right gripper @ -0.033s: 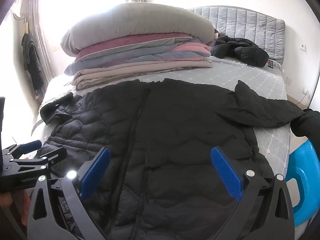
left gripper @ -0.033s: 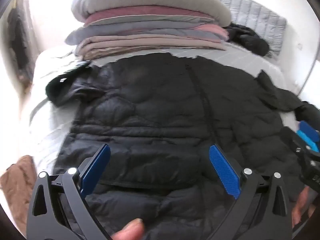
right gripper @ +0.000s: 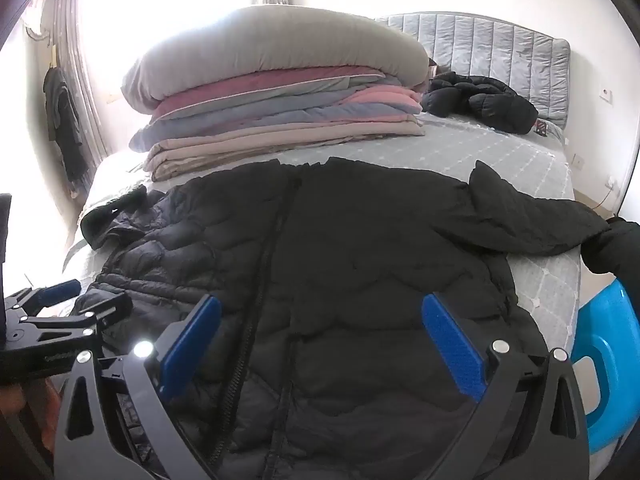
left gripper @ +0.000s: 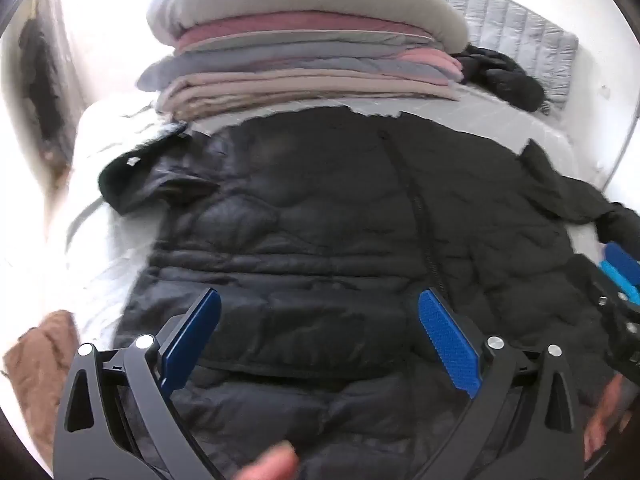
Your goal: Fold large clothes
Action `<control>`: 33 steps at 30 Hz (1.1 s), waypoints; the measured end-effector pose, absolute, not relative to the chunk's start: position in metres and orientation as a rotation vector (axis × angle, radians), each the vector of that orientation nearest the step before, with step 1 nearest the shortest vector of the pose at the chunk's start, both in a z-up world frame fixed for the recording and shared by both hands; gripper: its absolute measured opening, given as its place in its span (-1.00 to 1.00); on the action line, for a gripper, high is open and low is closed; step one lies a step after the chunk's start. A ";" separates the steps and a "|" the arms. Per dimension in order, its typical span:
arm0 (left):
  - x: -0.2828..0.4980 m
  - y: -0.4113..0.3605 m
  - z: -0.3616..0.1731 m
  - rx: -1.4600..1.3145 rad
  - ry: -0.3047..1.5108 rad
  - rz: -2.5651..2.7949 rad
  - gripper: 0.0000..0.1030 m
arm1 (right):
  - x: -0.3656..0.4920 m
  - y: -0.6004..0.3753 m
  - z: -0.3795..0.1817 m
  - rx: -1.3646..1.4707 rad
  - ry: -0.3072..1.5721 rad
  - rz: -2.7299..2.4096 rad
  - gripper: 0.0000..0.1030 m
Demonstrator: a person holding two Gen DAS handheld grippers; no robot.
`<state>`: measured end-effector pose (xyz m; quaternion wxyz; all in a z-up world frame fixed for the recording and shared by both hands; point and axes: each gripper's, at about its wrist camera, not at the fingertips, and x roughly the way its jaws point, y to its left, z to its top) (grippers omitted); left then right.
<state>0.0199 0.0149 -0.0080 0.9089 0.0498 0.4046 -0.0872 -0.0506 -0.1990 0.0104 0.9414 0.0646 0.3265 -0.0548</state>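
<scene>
A large black quilted jacket (right gripper: 360, 264) lies spread flat on the bed (right gripper: 500, 152), zipper side up. One sleeve (right gripper: 540, 224) stretches right to the bed's edge, and the other (right gripper: 116, 216) lies bunched at the left. My left gripper (left gripper: 320, 300) hovers open above the jacket's lower left part with nothing between its blue pads. My right gripper (right gripper: 322, 302) stands open over the lower right part, also holding nothing. Each gripper shows at the edge of the other's view: the left gripper (right gripper: 60, 308) and the right gripper (left gripper: 620, 280). A person's fingers (left gripper: 272, 464) appear at the bottom.
A tall stack of folded quilts (right gripper: 280, 112) sits behind the jacket. A second black jacket (right gripper: 480, 104) lies crumpled by the grey headboard (right gripper: 500, 52). A blue plastic stool (right gripper: 608, 360) stands at the bed's right side. Brown cloth (left gripper: 40, 360) lies low at the left.
</scene>
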 end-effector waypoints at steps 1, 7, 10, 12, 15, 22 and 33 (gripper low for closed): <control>0.020 0.013 -0.007 0.138 0.826 -0.143 0.85 | -0.051 -0.199 0.010 0.134 0.664 -0.111 0.89; 0.015 0.018 0.001 0.138 0.775 -0.147 0.85 | -0.053 -0.205 0.010 0.137 0.658 -0.108 0.89; 0.015 0.019 0.000 0.101 0.780 -0.168 0.85 | -0.053 -0.201 0.013 0.140 0.659 -0.112 0.89; 0.015 0.019 -0.001 0.096 0.787 -0.167 0.85 | -0.052 -0.202 0.014 0.140 0.660 -0.111 0.89; 0.013 0.015 -0.001 0.110 0.779 -0.163 0.85 | -0.052 -0.198 0.013 0.131 0.648 -0.117 0.89; 0.012 0.011 -0.001 0.121 0.777 -0.155 0.85 | -0.052 -0.200 0.011 0.130 0.659 -0.109 0.89; 0.017 0.012 -0.007 0.098 0.817 -0.188 0.85 | -0.051 -0.247 0.025 0.314 0.627 -0.034 0.89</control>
